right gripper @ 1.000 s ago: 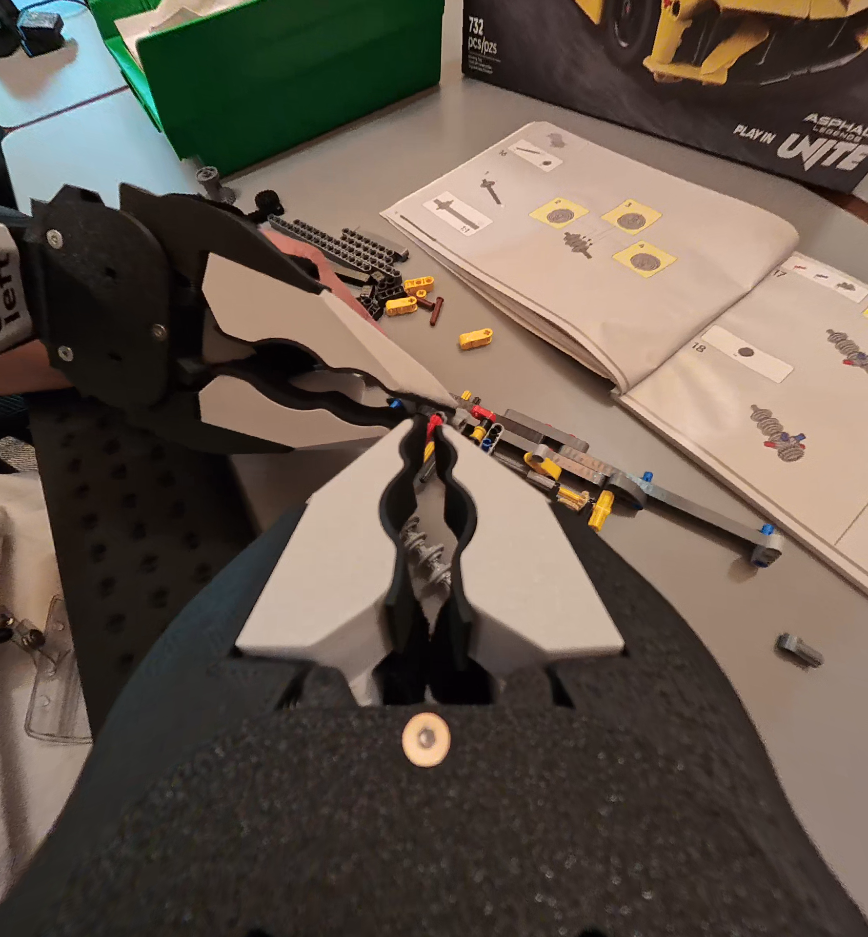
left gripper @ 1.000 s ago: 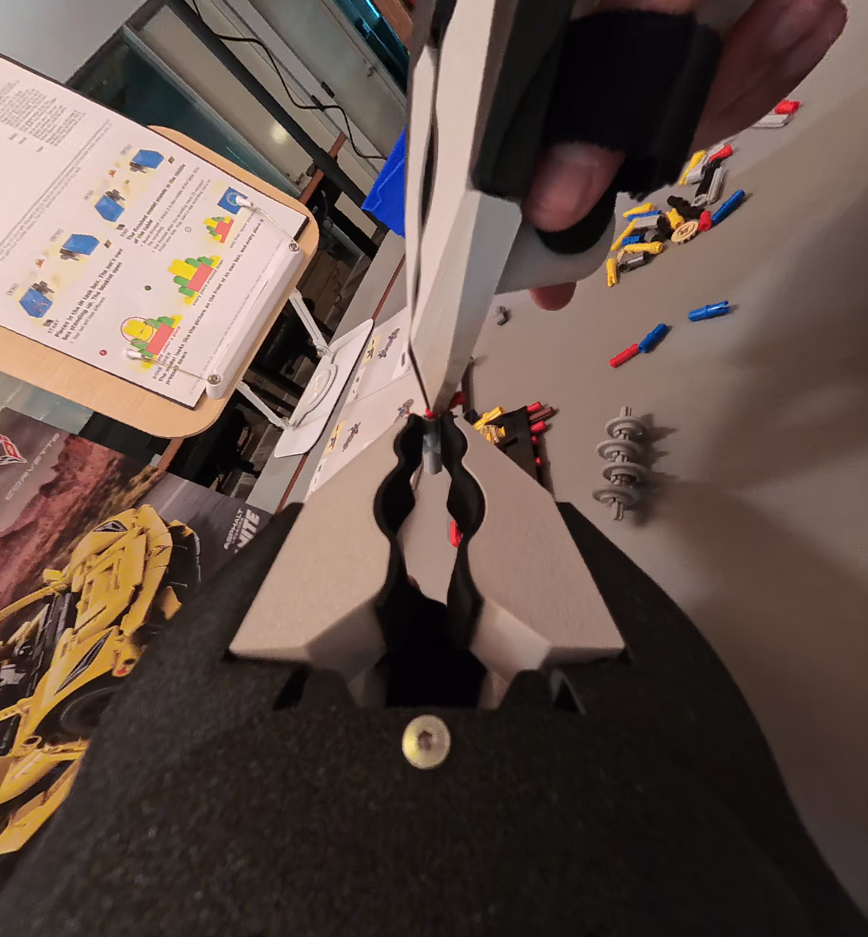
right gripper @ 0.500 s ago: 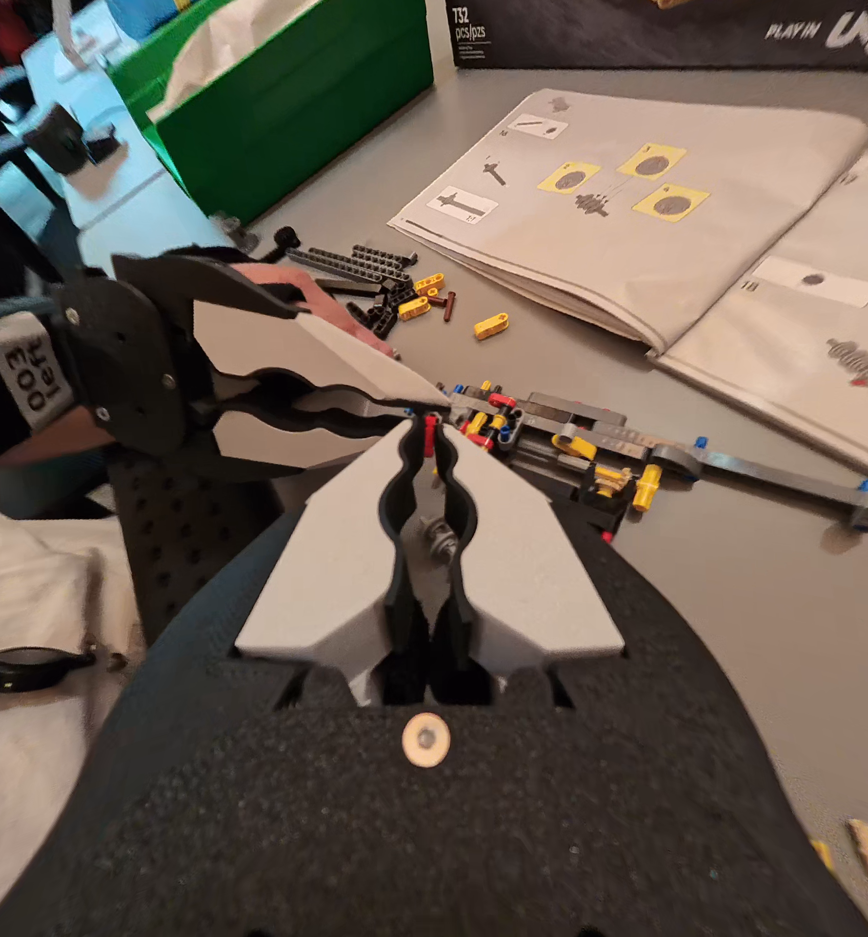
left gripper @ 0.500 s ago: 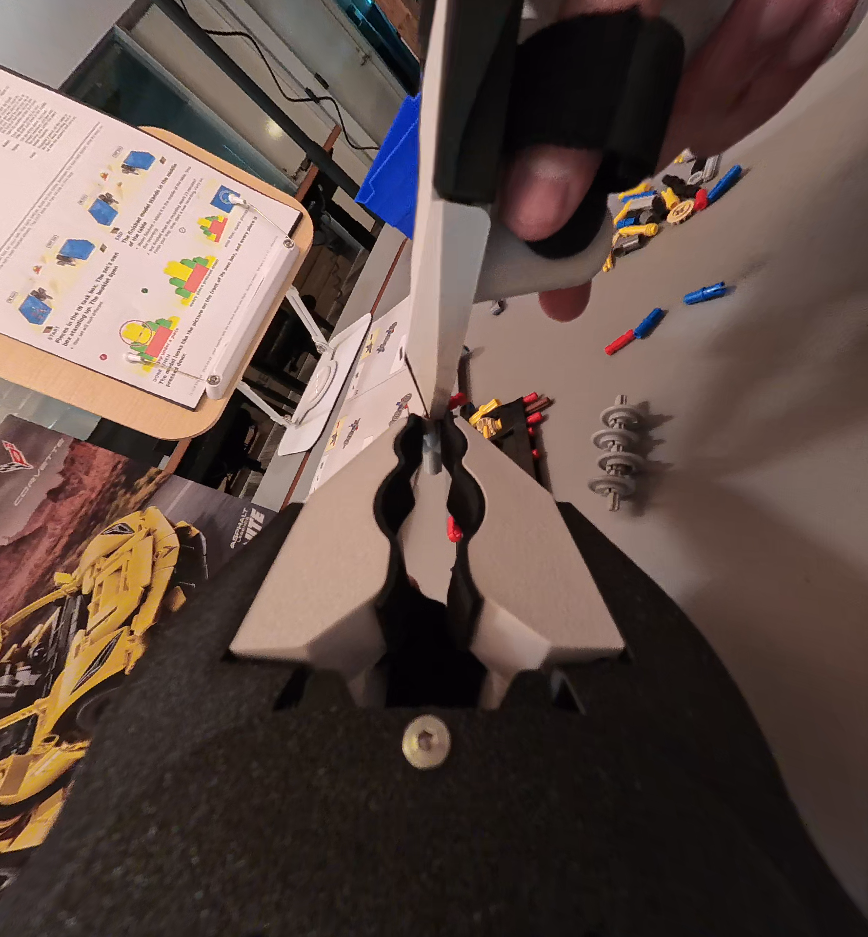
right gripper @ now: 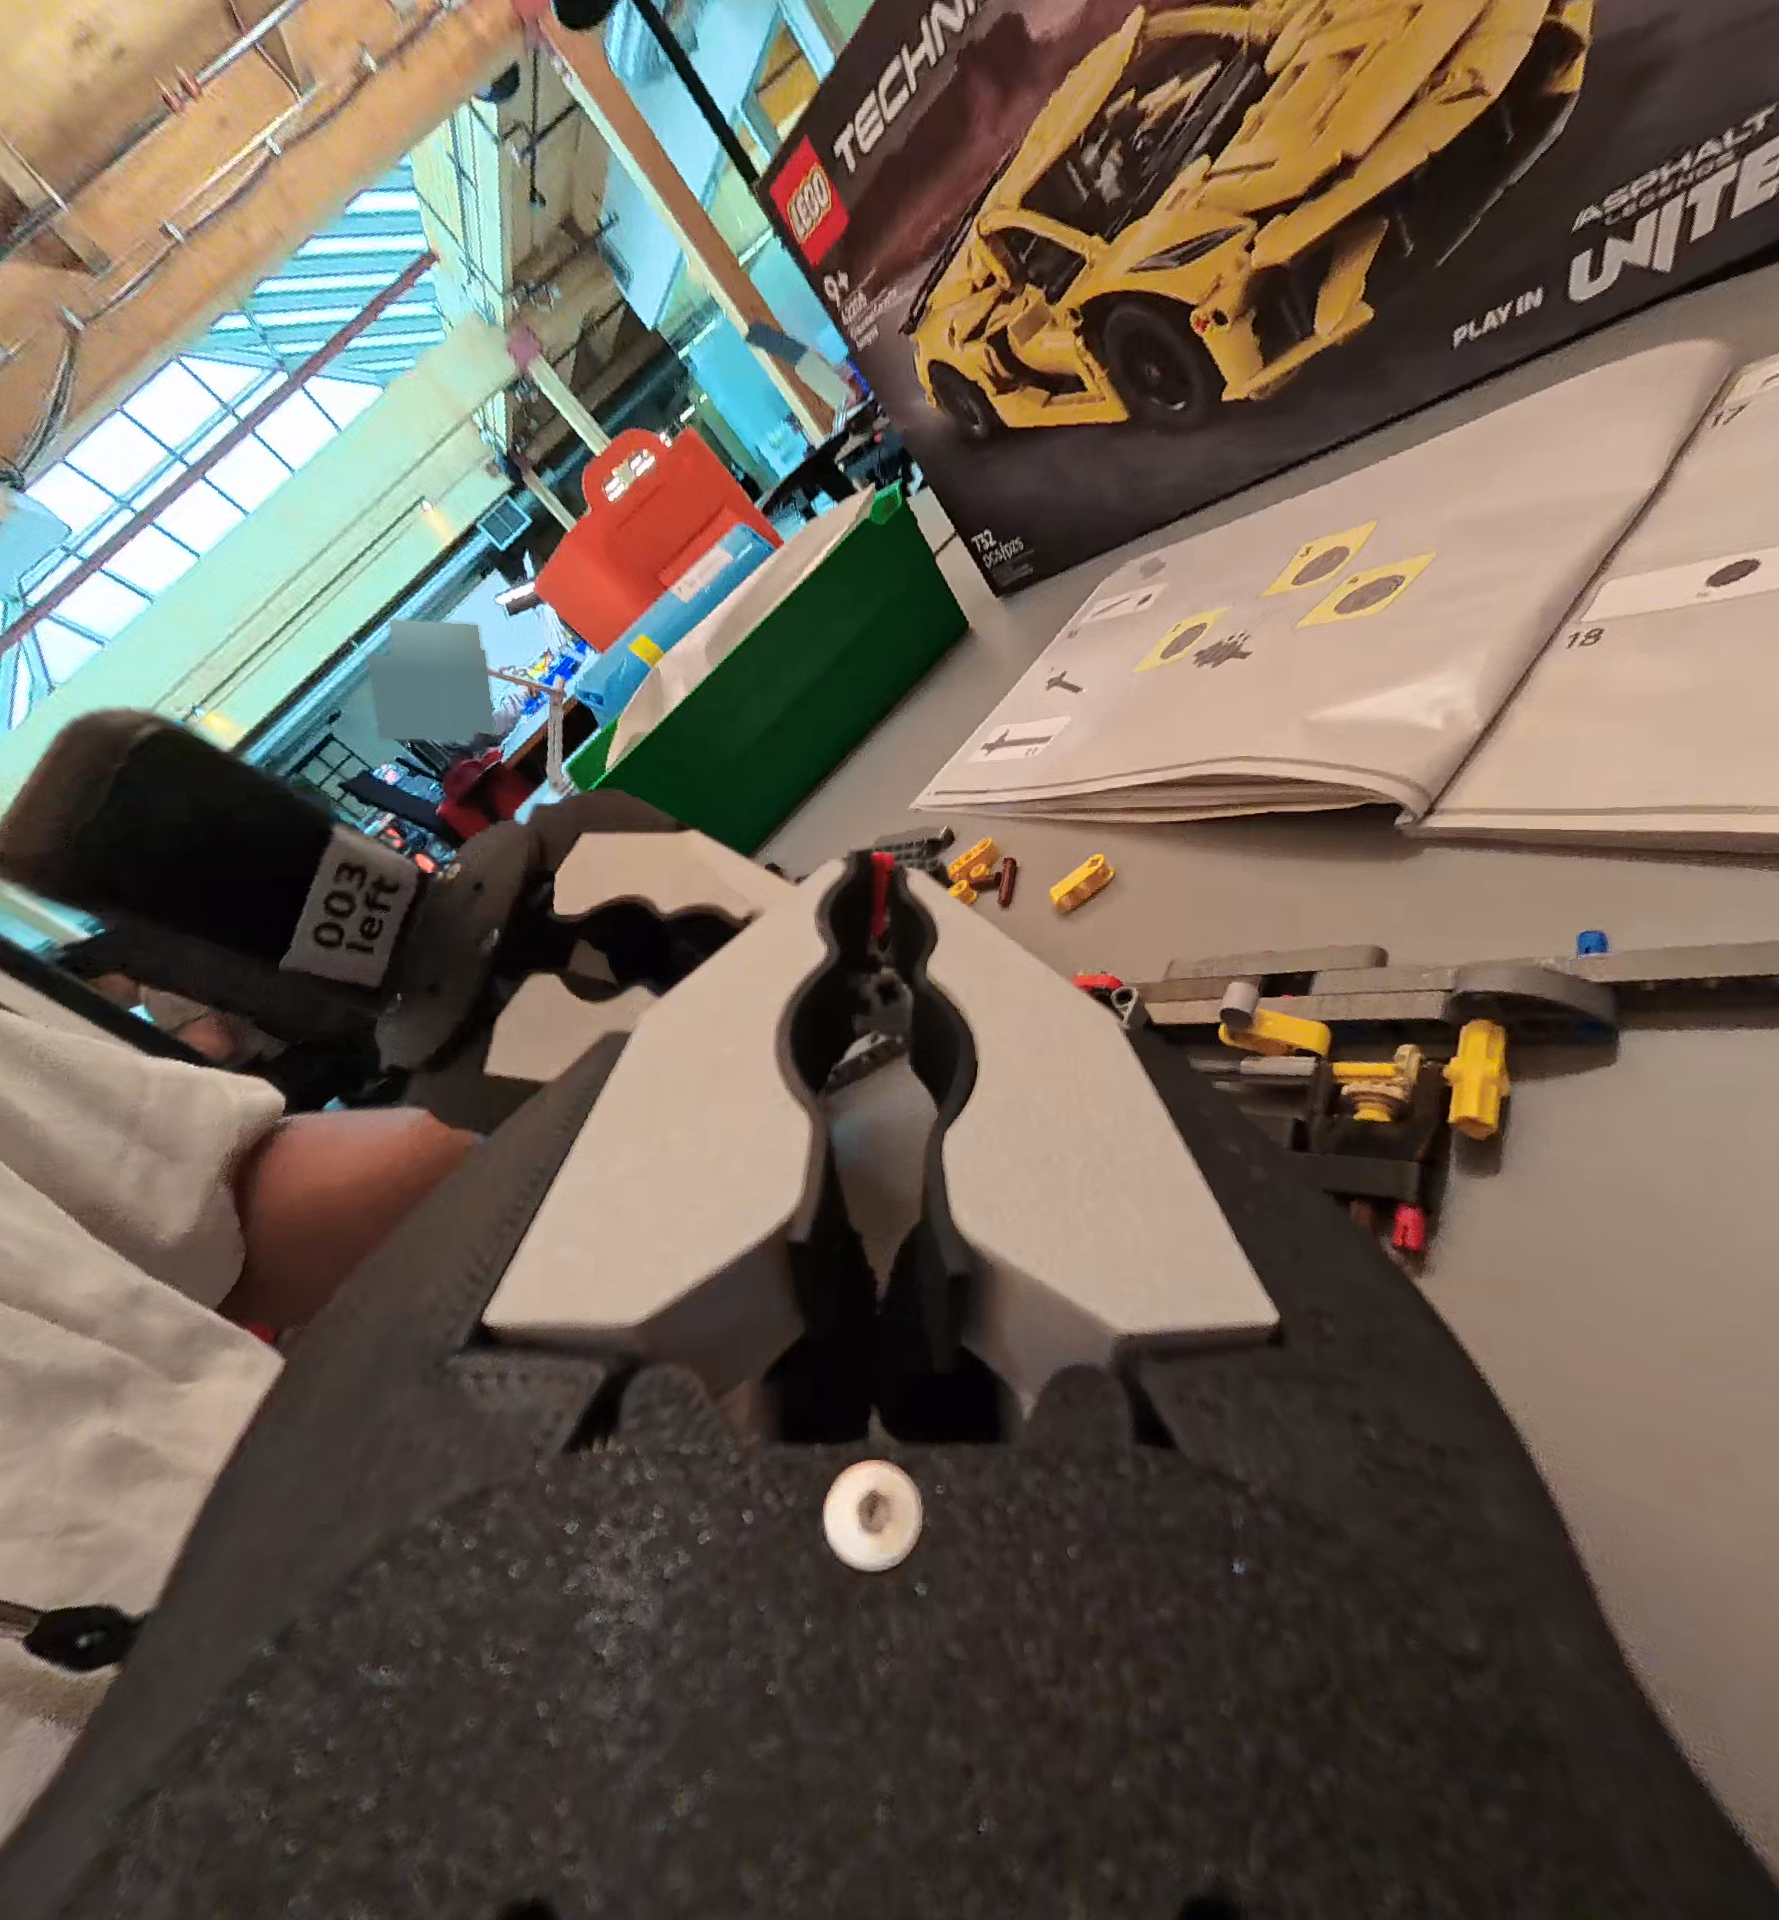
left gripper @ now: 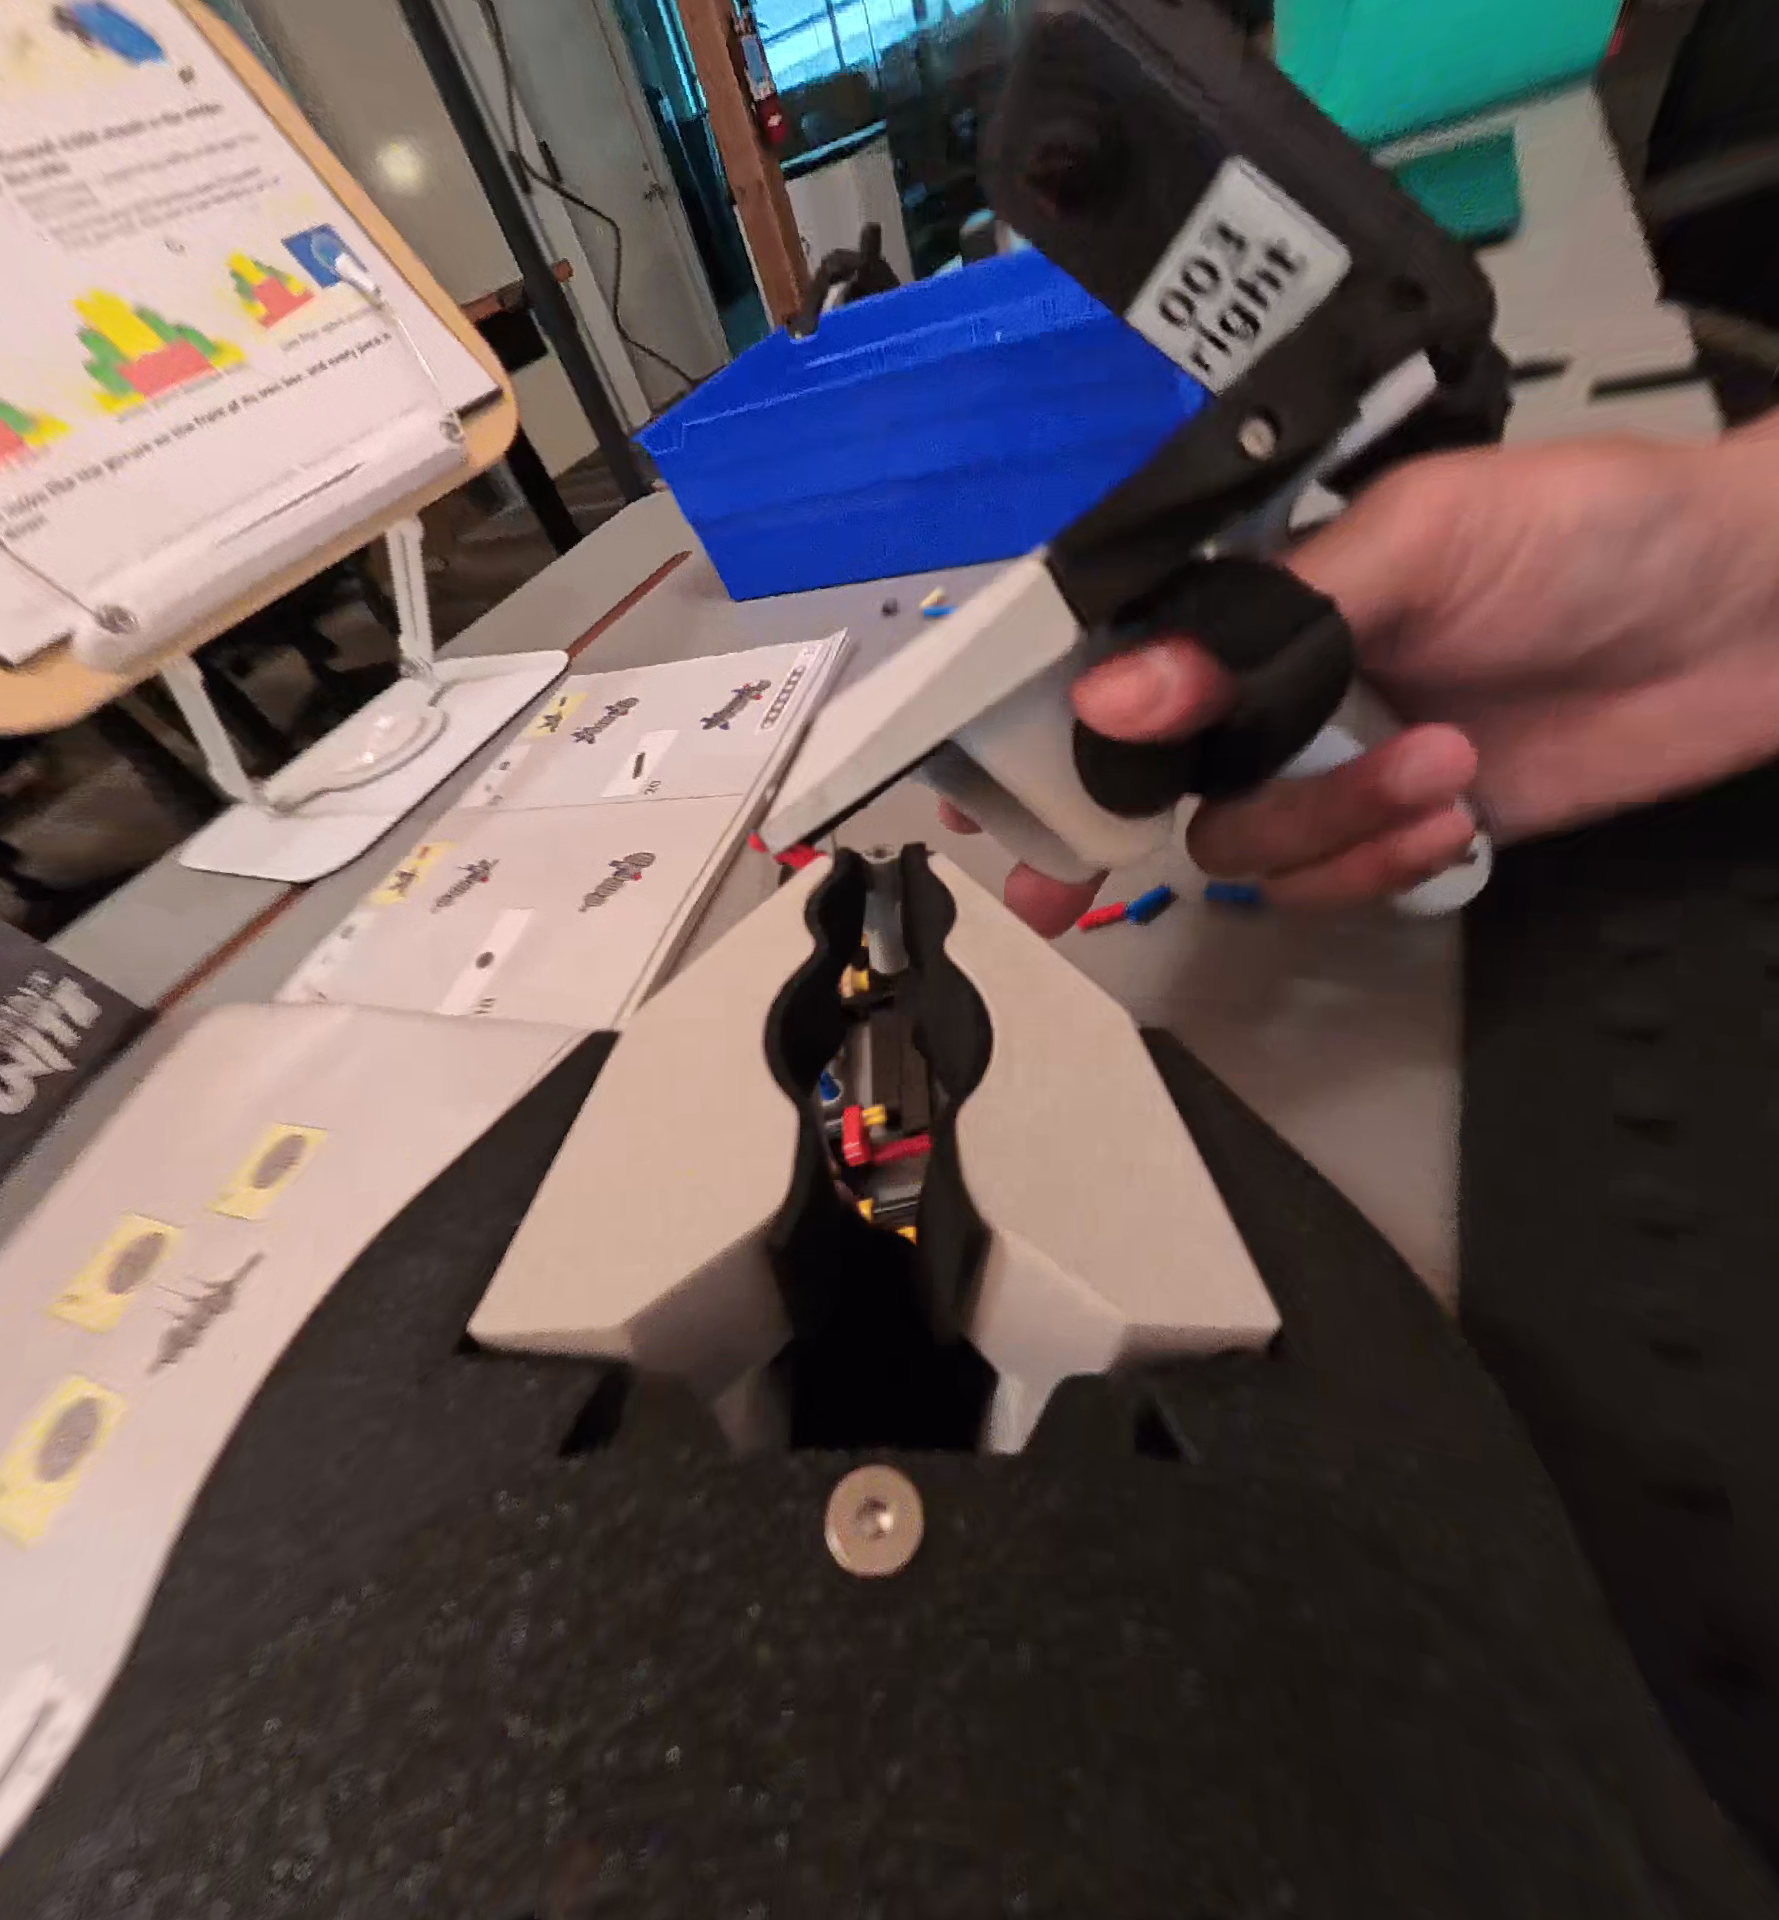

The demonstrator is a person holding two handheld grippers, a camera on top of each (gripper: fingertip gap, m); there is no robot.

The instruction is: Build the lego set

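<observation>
My left gripper [left gripper: 880, 862] is shut on a small light grey lego piece [left gripper: 883, 914] at its tips. My right gripper [right gripper: 877, 868] is shut on a thin red pin [right gripper: 877, 896]. The two grippers meet tip to tip above the table. In the left wrist view the right gripper [left gripper: 791, 828] comes in from the upper right, held by a hand, with red showing at its tip. In the right wrist view the left gripper's fingers [right gripper: 646, 883] sit to the left, their tips hidden behind my right finger. The partly built grey, black and yellow assembly [right gripper: 1363, 1049] lies on the table.
An open instruction booklet [right gripper: 1384, 665] lies behind the assembly, with the set's box [right gripper: 1280, 208] standing beyond it. A green bin [right gripper: 781, 686] and a blue bin [left gripper: 916, 436] sit at the table's far sides. Loose yellow pieces [right gripper: 1080, 883] and blue and red pins [left gripper: 1134, 909] lie about. A sheet holder on a stand [left gripper: 189, 364] is at the left.
Both grippers have swung to a much flatter angle and stay tip to tip. Each keeps its piece. The assembly now lies off to the right of my right gripper.
</observation>
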